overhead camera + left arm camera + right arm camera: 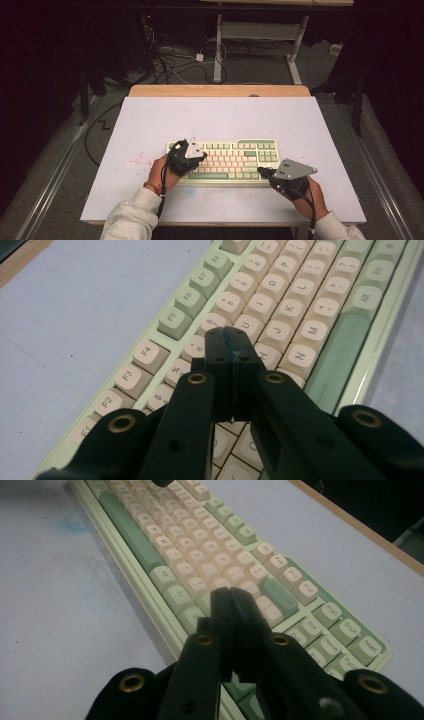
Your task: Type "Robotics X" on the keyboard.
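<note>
We hold the left gripper [196, 156] and the right gripper [263, 173] with jaws pressed together, empty, over the keyboard [235, 160]. It lies near the table's [150, 120] near edge, long axis left to right, spacebar toward us. Beyond, cables [165, 57] litter a dark floor.

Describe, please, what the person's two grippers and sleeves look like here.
Both the left gripper and right gripper are matte black, with two flat jaws on arms pinned by brass-coloured rivets. Each carries a grey three-cornered plate on top and trails a black cable. The sleeves are light grey.
</note>
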